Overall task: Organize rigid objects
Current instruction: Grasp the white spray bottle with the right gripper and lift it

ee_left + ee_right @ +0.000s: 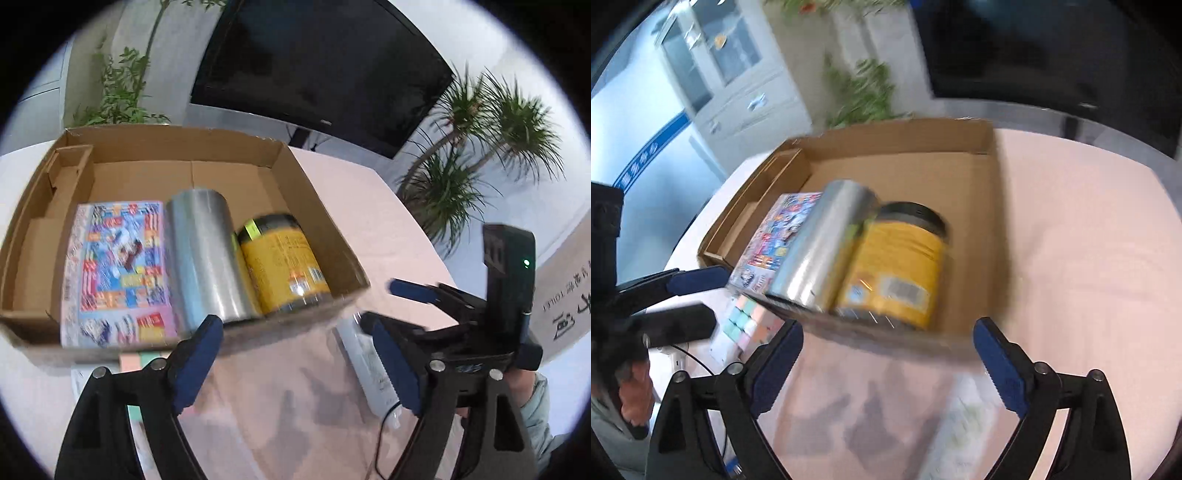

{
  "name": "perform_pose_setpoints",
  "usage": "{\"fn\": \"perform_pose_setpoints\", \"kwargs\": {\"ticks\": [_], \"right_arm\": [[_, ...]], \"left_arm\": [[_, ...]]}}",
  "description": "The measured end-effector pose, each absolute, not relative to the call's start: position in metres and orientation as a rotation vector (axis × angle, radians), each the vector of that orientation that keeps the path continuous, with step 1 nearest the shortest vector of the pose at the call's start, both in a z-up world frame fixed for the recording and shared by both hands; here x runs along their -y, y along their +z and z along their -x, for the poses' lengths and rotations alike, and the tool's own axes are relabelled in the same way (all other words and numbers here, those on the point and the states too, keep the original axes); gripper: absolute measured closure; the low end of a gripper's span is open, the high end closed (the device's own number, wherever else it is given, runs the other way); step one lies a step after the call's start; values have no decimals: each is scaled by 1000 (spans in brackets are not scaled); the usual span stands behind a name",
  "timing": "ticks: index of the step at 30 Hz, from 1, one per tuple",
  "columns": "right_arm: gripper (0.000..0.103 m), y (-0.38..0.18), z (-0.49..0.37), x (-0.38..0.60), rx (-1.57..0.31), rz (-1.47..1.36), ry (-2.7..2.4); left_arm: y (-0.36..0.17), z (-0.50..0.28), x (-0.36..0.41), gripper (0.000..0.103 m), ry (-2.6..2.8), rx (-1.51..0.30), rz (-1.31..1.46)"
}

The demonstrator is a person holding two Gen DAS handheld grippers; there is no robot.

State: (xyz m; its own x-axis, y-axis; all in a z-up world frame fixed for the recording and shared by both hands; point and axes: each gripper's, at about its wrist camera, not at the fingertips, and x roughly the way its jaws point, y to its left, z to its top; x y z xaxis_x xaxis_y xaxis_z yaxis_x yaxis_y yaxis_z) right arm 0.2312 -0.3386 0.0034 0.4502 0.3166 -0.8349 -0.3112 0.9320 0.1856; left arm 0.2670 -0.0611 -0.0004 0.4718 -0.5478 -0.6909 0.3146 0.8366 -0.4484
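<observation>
Cardboard box (295, 173) in the left wrist view holds three things side by side: one colourful flat box (118, 269), one silver cylinder (207, 254), one yellow jar (284, 262). The left gripper (295, 365) stands open and empty. One white tube (373, 369), probably light and slippery, lies outside on the pink table (369, 206); I would grip its middle. In the right wrist view the right gripper (886, 365) is open and empty too, and one pastel cube (746, 321) sits just beside the box, stiff, best held on flat faces.

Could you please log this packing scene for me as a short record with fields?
container: cardboard box, open top, on the pink tabletop
inside, left to right: colourful flat pack, silver cylinder, yellow jar, both lying on their sides
outside box: pastel cube, white tube
left hand-held gripper: open, empty
right hand-held gripper: open, empty
</observation>
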Motion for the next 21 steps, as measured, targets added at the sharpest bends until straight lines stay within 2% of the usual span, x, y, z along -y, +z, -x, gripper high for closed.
{"fn": "perform_pose_setpoints", "kwargs": {"ticks": [3, 5, 6, 7, 11, 12, 13, 16, 21], "right_arm": [[5, -17, -199, 376, -1087, -88, 301], [13, -34, -186, 390, -1132, -87, 246], [25, -41, -180, 391, -1142, -91, 232], [29, -47, -174, 391, -1149, -100, 227], [36, -70, -160, 380, -1180, -88, 211], [43, -75, -155, 377, -1185, -90, 208], [56, -77, -150, 376, -1188, -85, 217], [57, -79, -138, 364, -1194, -62, 343], [57, -71, -106, 341, -1156, 183, 690]], "left_arm": [[-20, -259, 71, 20, -566, -1003, 262], [-31, -257, 81, 20, -583, -1044, 245], [-35, -256, 88, 20, -602, -1051, 230], [-36, -254, 92, 20, -621, -1047, 221], [-40, -247, 117, 20, -705, -1065, 142], [-40, -245, 125, 20, -723, -1072, 104], [-40, -243, 130, 20, -732, -1073, 82], [-42, -240, 146, 20, -785, -1077, -11], [-56, -235, 178, 21, -896, -1121, -157]]}}
